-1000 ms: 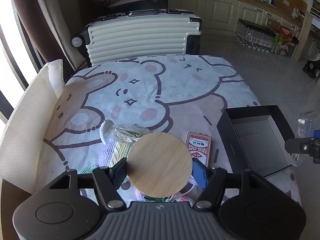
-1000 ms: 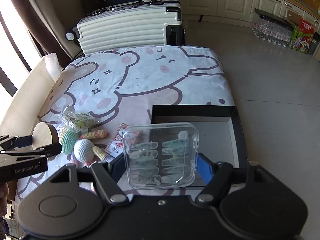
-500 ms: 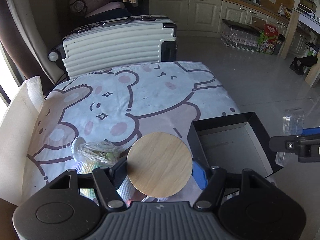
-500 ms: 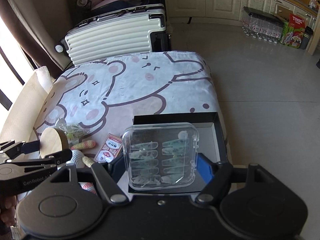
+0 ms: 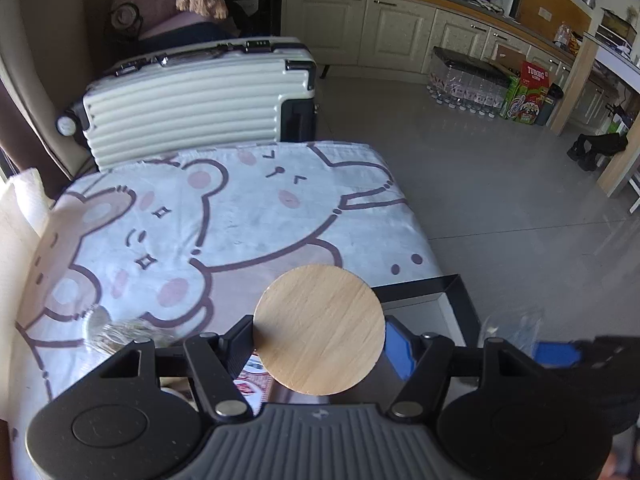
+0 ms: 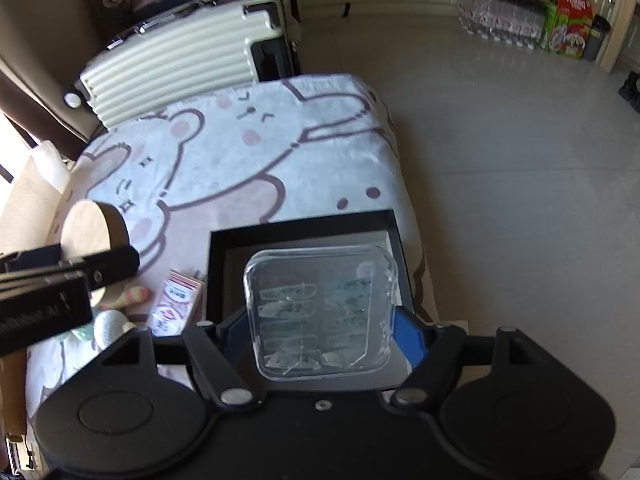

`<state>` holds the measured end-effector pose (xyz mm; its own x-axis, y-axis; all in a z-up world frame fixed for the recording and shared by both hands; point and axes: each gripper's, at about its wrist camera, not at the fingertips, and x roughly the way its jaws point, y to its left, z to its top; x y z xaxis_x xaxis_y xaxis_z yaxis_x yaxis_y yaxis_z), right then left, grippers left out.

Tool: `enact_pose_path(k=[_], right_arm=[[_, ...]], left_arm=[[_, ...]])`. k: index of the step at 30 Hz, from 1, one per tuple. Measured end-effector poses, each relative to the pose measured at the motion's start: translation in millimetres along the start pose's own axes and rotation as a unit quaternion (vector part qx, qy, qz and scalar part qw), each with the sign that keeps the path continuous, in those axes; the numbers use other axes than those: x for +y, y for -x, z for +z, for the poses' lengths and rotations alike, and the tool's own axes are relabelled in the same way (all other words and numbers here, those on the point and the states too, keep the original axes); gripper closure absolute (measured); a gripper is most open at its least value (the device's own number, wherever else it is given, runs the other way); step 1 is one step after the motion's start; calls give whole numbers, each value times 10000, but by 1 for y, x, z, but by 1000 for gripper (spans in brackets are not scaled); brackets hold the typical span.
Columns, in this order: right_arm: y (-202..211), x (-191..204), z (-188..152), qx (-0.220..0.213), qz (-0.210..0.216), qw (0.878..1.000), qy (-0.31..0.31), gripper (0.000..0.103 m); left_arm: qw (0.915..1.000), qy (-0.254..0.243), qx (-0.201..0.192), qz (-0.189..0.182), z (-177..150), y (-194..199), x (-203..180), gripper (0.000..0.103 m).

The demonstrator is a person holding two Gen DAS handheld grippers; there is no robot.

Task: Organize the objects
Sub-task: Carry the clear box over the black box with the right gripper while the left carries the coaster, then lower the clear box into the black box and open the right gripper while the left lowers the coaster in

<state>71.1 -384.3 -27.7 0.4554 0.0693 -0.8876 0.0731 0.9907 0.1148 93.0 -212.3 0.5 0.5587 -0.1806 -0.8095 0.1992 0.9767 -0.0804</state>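
Observation:
My left gripper (image 5: 320, 340) is shut on a round wooden-lidded tin (image 5: 319, 329), held above the table beside the left rim of the open black box (image 5: 460, 300). The tin also shows in the right wrist view (image 6: 90, 230). My right gripper (image 6: 322, 322) is shut on a clear plastic case of hair clips (image 6: 322, 312), held over the black box (image 6: 300, 232). A pack of playing cards (image 6: 176, 304) and crocheted toys (image 6: 108, 320) lie on the bear-print tablecloth (image 6: 240, 152) left of the box.
A cream suitcase (image 5: 192, 96) stands behind the table. A clear bag of small items (image 5: 116, 330) lies at the table's left. Water bottles and cartons (image 5: 492, 88) stand on the floor by the kitchen cabinets. A padded chair back (image 5: 20, 216) is at the left.
Both grippers have moved right and forward with their loads. The wooden-lidded tin now sits near the box's left rim, and the clip case hangs over the box's inside.

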Motion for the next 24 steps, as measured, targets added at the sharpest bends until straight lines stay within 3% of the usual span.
enact_pose_path(k=[11, 24], right_arm=[[-80, -14, -14, 834, -92, 9962, 213, 28], [-125, -3, -20, 1504, -313, 9860, 651, 28]], left_arm=[[9962, 332, 764, -268, -22, -66, -1, 35], [9935, 118, 1009, -507, -29, -91, -14, 35]])
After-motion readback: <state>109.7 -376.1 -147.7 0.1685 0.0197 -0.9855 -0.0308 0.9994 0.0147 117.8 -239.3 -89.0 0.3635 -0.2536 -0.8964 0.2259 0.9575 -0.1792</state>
